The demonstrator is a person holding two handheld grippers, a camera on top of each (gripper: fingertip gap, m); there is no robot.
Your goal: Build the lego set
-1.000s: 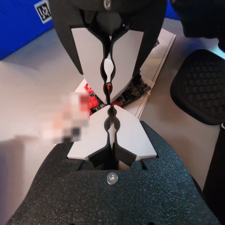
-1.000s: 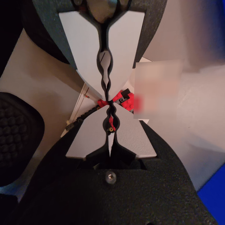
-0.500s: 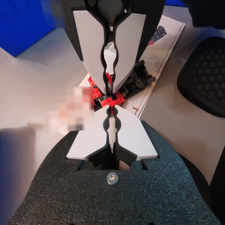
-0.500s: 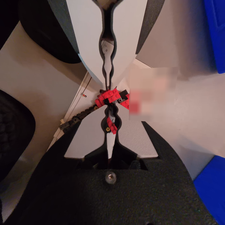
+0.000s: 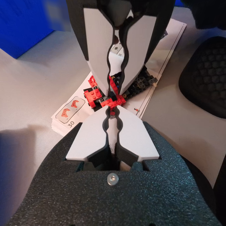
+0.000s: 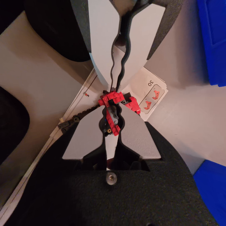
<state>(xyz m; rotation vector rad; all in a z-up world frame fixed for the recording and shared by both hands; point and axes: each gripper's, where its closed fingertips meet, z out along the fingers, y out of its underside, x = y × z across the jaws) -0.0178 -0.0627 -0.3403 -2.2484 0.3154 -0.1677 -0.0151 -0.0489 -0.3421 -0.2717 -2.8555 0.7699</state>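
Note:
A red and black lego model (image 5: 93,96) lies on an open instruction booklet (image 5: 68,113). A small black brick (image 5: 112,96) sits on its red top. My left gripper (image 5: 112,107) comes in from below, jaws a narrow gap apart at the model's near red end. My right gripper (image 5: 113,93) reaches in from the opposite side, its tips standing either side of the black brick with a little room. In the right wrist view the right gripper (image 6: 111,106) straddles the model (image 6: 115,96) and black brick (image 6: 110,102), and the left gripper (image 6: 114,89) faces it.
A black studded chassis part (image 5: 140,84) of the model stretches toward the booklet's edge. A black textured pad (image 5: 205,78) lies to the right on the pale table. Blue bins (image 6: 214,42) stand at the table's sides. Less than 4 cm separates the two grippers' tips.
Both grippers were shut with tips almost touching; their jaws have since parted a little. The grippers have drawn slightly apart, uncovering the model's red top and the small black brick.

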